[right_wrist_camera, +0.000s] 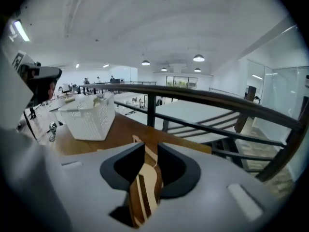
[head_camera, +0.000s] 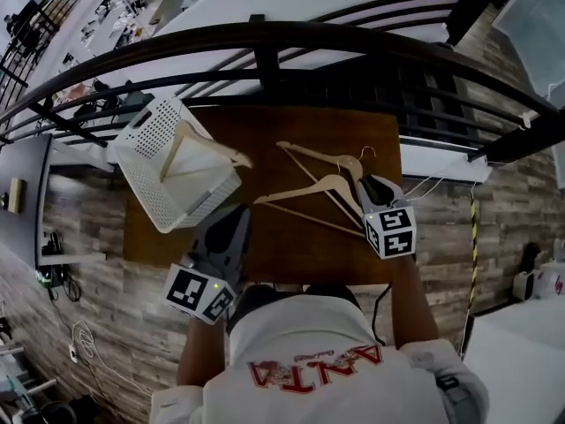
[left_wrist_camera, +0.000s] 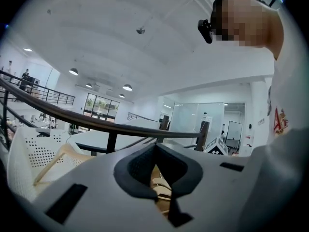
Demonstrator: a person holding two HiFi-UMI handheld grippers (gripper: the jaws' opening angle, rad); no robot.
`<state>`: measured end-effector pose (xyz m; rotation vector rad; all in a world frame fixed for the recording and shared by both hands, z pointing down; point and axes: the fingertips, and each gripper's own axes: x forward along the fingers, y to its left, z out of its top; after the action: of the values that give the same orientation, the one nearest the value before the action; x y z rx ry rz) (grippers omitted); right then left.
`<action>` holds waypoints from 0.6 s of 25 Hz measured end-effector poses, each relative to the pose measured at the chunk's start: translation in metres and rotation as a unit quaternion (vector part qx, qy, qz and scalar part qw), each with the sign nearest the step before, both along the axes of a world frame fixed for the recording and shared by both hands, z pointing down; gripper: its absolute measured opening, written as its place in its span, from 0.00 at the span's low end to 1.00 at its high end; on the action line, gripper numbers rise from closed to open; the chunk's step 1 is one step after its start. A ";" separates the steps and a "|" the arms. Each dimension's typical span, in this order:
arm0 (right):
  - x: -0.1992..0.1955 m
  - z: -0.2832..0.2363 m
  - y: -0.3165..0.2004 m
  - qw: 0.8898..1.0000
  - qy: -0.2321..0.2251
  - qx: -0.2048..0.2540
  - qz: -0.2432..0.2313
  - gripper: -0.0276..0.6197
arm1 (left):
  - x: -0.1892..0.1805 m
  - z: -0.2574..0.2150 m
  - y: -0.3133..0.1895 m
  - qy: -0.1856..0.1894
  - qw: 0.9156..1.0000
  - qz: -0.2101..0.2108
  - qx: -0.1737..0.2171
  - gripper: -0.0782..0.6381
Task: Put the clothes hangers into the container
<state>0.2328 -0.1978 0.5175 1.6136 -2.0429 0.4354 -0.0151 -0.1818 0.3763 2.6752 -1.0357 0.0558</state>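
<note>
Leftmost, a white perforated plastic basket (head_camera: 177,206) is set askew on the left part of the brown wooden counter (head_camera: 291,131). One pale wooden clothes hanger (head_camera: 190,144) is lodged in it at a tilt, with one arm end carried out over the basket's right rim. In the left gripper view the basket (left_wrist_camera: 29,158) and that hanger (left_wrist_camera: 63,156) are seen at the left edge.

Just beside the basket's near corner, the left gripper (head_camera: 237,212) is held close to the counter's front edge and aimed across the counter. Its jaws are released and parted only narrowly, and nothing is gripped between them. Through the slit of the left gripper (left_wrist_camera: 161,182) only the counter and the hangers lying further off are seen.

From the middle of the counter to its right, two more pale wooden hangers are laid flat and crossed over each other, the upper one (head_camera: 327,157) behind the lower one (head_camera: 309,193), with their metal hooks turned to the right.

At that hook end the right gripper (head_camera: 369,184) is lowered over the pair. Its jaws are released and stand apart. In the right gripper view a strip of pale hanger wood (right_wrist_camera: 145,187) is seen in the gap of the right gripper (right_wrist_camera: 147,173), but the pads are not pressed on it. The basket (right_wrist_camera: 89,117) is seen well apart, across the counter (right_wrist_camera: 125,129).

Behind the counter a black metal railing (head_camera: 265,34) is run from left to right.
</note>
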 end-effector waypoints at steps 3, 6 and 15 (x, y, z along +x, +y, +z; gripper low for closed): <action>0.005 0.049 0.004 0.998 0.023 -0.059 -0.021 0.25 | 0.011 0.012 0.001 -0.005 1.000 -0.002 -0.015 0.12; 0.005 0.094 0.004 0.993 0.034 -0.110 -0.039 0.30 | 0.022 0.021 0.002 -0.014 0.999 -0.010 -0.029 0.12; -0.002 0.186 0.001 0.973 0.078 -0.202 -0.085 0.33 | 0.025 0.045 0.008 -0.035 0.996 -0.049 -0.058 0.12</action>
<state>0.2306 -0.1963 0.7039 1.1828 -1.8127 0.5975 0.0097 -0.1733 0.4216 2.5306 -1.1475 0.1845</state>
